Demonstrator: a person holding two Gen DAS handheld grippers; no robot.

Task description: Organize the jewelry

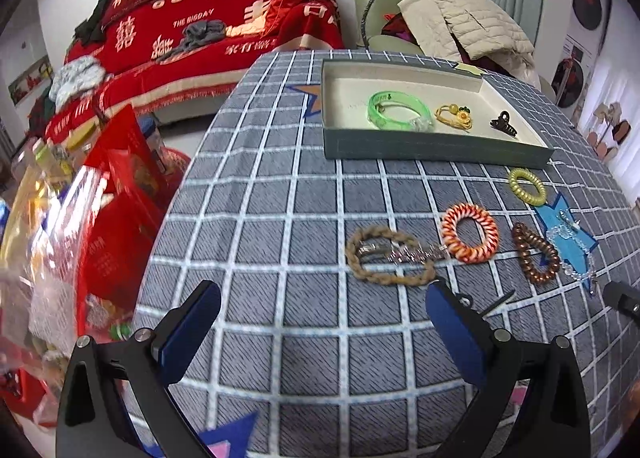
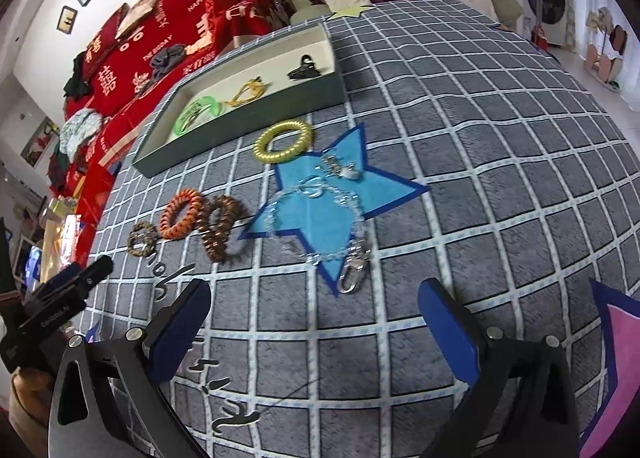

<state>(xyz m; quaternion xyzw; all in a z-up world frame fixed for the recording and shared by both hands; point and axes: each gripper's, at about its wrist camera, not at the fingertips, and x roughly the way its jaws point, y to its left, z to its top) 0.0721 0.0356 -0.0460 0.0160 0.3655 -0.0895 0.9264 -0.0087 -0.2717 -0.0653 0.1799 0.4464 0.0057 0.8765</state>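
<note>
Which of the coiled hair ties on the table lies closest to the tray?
The yellow coil tie, just outside the tray; the orange coil tie and brown coil tie lie farther away.

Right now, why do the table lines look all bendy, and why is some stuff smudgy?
Left wrist view: the fisheye lens bows the tablecloth grid outward; the red bags at the left edge are smeared, while the tray is sharp. Right wrist view: same bulging grid; the clear chain on the blue star glints and is hard to trace. Both views have dark corners.
</note>
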